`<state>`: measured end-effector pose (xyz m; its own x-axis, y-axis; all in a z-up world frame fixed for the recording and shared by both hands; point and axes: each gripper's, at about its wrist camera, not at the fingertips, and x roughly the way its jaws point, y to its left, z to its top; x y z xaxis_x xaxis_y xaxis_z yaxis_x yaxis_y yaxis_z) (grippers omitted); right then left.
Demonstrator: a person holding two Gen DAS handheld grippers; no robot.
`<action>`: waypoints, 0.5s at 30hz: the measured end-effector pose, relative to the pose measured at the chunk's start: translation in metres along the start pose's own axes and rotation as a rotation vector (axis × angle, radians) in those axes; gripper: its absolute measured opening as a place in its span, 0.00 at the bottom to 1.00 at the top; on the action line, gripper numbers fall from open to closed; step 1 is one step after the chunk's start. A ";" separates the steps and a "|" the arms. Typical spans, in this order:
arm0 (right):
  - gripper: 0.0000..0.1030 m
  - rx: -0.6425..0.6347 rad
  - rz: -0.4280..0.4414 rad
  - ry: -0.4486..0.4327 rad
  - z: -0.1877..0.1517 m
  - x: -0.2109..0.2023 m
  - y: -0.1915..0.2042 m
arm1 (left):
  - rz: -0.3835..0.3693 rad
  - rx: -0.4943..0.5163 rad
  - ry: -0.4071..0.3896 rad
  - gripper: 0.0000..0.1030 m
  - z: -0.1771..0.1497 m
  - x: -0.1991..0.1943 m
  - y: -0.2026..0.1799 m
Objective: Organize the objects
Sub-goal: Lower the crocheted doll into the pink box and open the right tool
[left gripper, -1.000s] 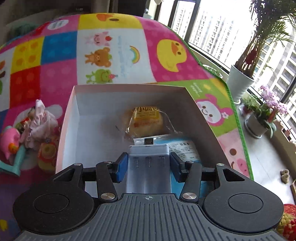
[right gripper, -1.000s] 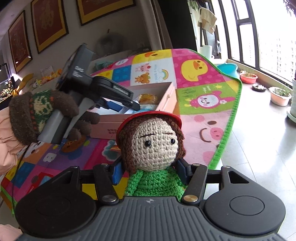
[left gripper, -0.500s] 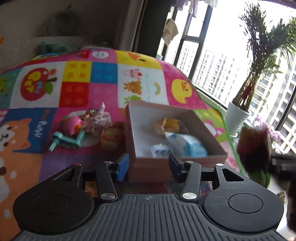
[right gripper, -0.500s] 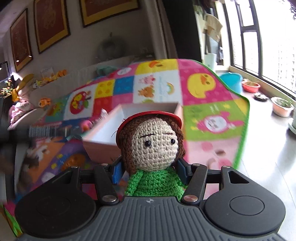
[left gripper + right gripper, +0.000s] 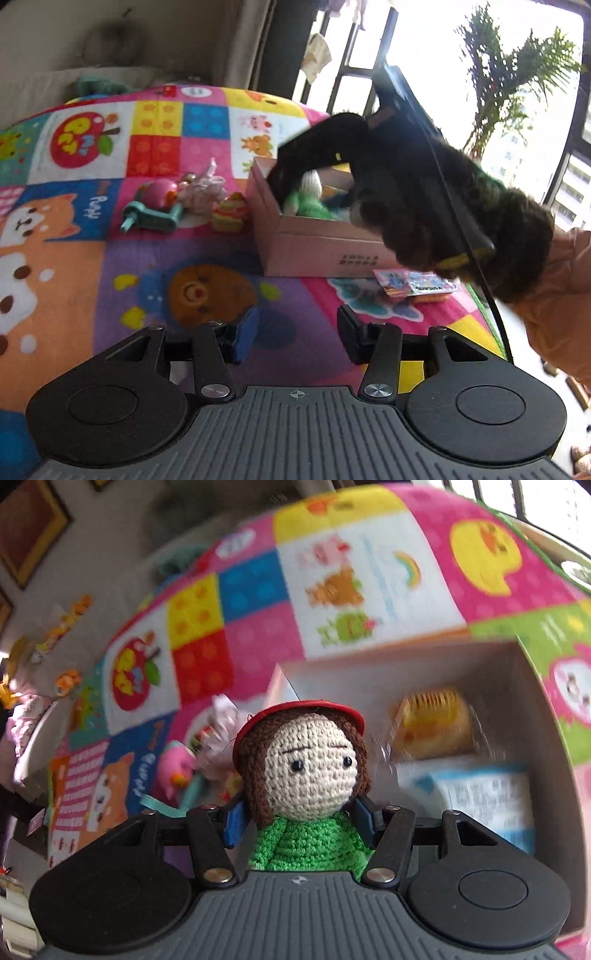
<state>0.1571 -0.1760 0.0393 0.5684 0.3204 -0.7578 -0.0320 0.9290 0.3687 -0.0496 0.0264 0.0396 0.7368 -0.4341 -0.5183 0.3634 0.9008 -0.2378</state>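
My right gripper [image 5: 299, 823] holds a crochet doll [image 5: 310, 771] with a red hat, brown hair and a green body. Its jaws are opening, and the doll still stands upright between the pads. It hangs over the open pink cardboard box [image 5: 546, 738]. In the left wrist view the right gripper [image 5: 295, 184] dips into the box [image 5: 314, 243], the doll's green body [image 5: 308, 201] showing under it. My left gripper [image 5: 295, 325] is open and empty, held back over the play mat in front of the box.
Inside the box lie a yellow wrapped cake [image 5: 434, 723] and a blue-white packet [image 5: 480, 794]. Left of the box sit a pink-and-teal toy [image 5: 155, 206], a frilly bundle [image 5: 201, 188] and a small yellow toy [image 5: 229, 212]. A snack packet [image 5: 413, 286] lies before the box. A gloved hand [image 5: 461, 214] holds the right gripper.
My left gripper let go of a white block in the box and drew back over the mat. My right gripper carried the doll across until it hung over the box.
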 end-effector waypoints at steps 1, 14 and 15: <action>0.60 -0.007 -0.009 0.005 -0.004 0.002 0.000 | 0.002 -0.011 -0.003 0.50 -0.002 -0.001 0.004; 0.66 -0.172 -0.141 -0.306 -0.053 -0.136 -0.067 | 0.032 0.038 0.029 0.50 -0.008 0.006 -0.006; 0.53 -0.156 -0.177 -0.303 -0.060 -0.139 -0.080 | 0.030 0.063 0.037 0.50 -0.008 0.008 -0.012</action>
<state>0.0316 -0.2839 0.0830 0.7928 0.1045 -0.6005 -0.0228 0.9896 0.1420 -0.0528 0.0125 0.0313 0.7270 -0.4051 -0.5544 0.3775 0.9102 -0.1702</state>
